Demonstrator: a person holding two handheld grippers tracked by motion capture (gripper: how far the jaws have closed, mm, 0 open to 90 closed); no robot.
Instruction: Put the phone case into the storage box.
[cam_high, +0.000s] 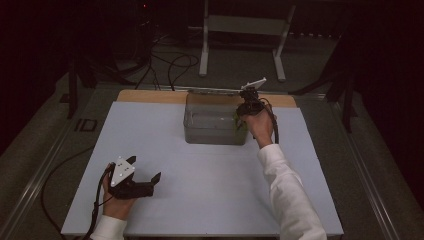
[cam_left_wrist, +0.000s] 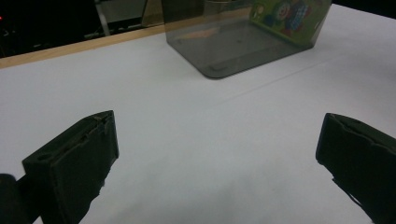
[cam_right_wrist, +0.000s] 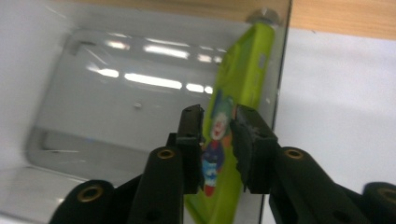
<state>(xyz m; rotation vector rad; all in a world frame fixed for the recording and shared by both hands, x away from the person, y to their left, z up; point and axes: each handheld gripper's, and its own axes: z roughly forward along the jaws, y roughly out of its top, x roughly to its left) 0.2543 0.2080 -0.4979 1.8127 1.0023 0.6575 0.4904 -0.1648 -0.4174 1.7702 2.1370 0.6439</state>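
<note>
Right gripper view: we see the right gripper (cam_right_wrist: 218, 140) pinching a glossy lime-green clown-printed card (cam_right_wrist: 236, 88) inside the smoky translucent bin (cam_right_wrist: 70, 116); the left gripper (cam_high: 145, 181) (at seven o'clock) gapes wide, empty.

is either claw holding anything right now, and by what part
The right claw is shut on the green clown-print packet, gripping its edge over the clear bin. The left claw is open above the table, holding nothing.

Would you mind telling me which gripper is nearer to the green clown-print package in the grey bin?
Right. The right gripper is over the grey bin, its jaws on either side of the green package. The left gripper rests open on the white table, well short of the bin.
</note>
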